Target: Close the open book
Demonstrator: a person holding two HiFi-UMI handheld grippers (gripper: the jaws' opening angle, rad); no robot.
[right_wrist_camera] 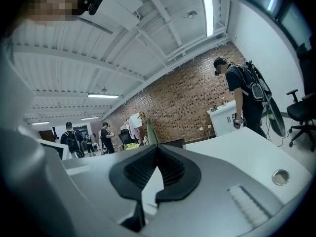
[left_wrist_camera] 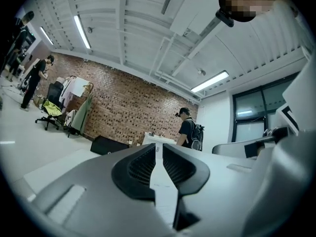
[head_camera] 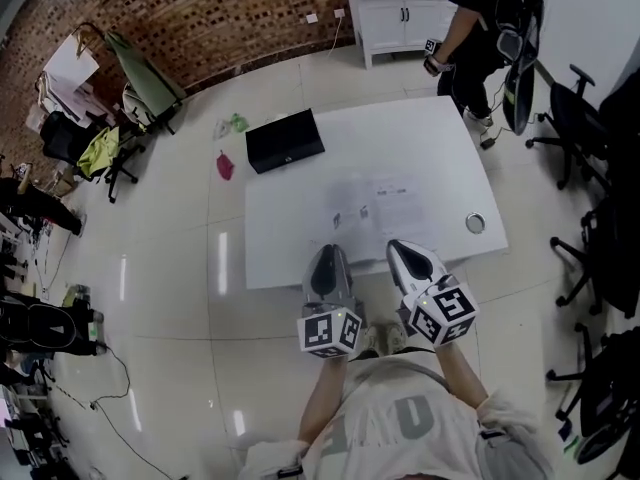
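Observation:
The book (head_camera: 385,204) lies flat and pale on the middle of the white table (head_camera: 440,148); it is faint, and I cannot tell how its pages lie. Both grippers hover level over the table's near edge, short of the book. My left gripper (head_camera: 328,252) is at the left, its pads a narrow slit apart with nothing between them (left_wrist_camera: 159,151). My right gripper (head_camera: 405,248) is beside it, with its tips touching and nothing held (right_wrist_camera: 157,150). Neither gripper view shows the book clearly.
A black case (head_camera: 285,140) sits on the table's far left corner. A round metal insert (head_camera: 475,223) is near the right edge. A person (head_camera: 475,28) stands by a white cabinet (head_camera: 400,13) beyond the table. Office chairs (head_camera: 585,118) stand at the right.

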